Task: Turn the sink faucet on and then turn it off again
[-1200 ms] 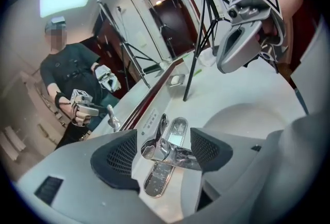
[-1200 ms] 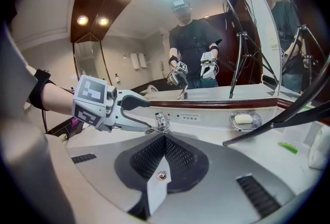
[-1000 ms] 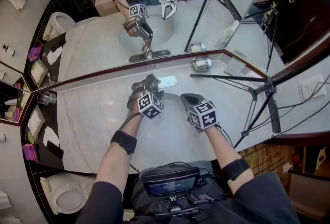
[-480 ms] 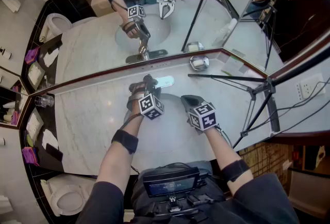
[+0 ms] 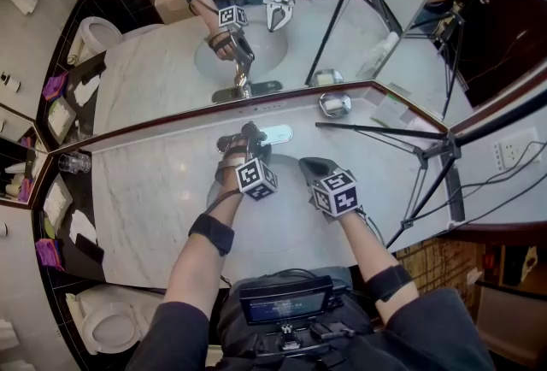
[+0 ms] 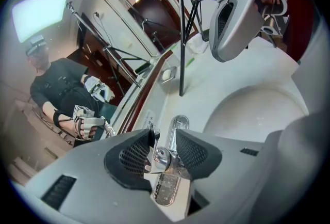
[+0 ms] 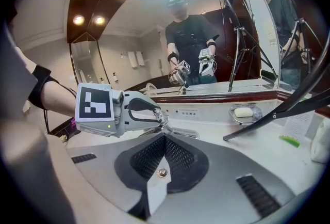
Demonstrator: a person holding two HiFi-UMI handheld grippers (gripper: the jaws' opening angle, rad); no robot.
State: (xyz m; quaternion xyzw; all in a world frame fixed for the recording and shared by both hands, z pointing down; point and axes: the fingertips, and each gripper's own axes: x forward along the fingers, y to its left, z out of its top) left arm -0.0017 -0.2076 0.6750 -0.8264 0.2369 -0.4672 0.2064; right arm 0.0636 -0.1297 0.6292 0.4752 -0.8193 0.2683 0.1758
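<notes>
The chrome faucet (image 5: 275,135) stands at the back of the sink basin (image 5: 286,166), its spout over the bowl. My left gripper (image 5: 247,141) reaches to it. In the left gripper view the jaws have just been closing and the pads (image 6: 135,155) now press on both sides of the faucet's lever (image 6: 163,156), above the spout (image 6: 178,126). My right gripper (image 5: 309,163) hangs shut over the basin with nothing in it. The right gripper view shows its jaws (image 7: 164,146) meeting, and the left gripper (image 7: 147,114) at the faucet (image 7: 184,133).
A soap dish (image 5: 334,104) sits at the back right of the marble counter (image 5: 145,198). A black tripod (image 5: 432,151) stands on the counter's right side, one leg (image 6: 180,37) near the basin. A glass (image 5: 77,162) stands far left. A mirror runs behind.
The left gripper's jaws have closed onto the faucet lever and the hand has rolled a little. The right gripper has not moved.
</notes>
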